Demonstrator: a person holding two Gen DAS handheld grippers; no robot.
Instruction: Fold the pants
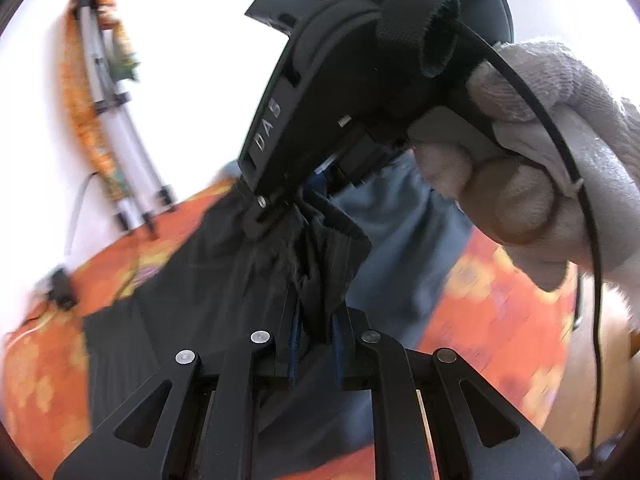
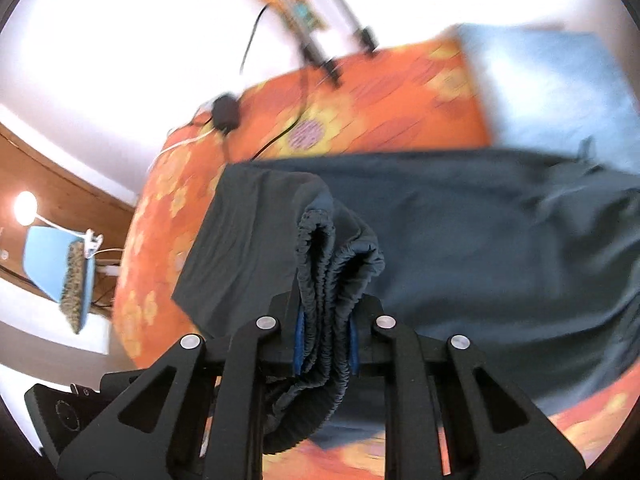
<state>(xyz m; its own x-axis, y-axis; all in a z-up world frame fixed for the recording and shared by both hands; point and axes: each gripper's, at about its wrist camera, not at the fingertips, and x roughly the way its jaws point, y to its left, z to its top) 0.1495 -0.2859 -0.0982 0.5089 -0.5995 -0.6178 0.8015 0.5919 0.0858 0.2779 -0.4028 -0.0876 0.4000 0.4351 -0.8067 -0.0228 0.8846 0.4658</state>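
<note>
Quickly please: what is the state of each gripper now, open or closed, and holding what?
Left gripper: closed on the dark pants.
Right gripper: closed on the pants' bunched elastic waistband.

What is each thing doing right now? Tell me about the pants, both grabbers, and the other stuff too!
Left hand-held gripper: shut on the dark pants.
Right hand-held gripper: shut on the bunched elastic waistband.
Dark pants: partly lifted, the rest spread on the orange bedspread.
Blue garment: lying flat.
Tripod: legs folded together, leaning against the wall.
Lamp: on.
</note>
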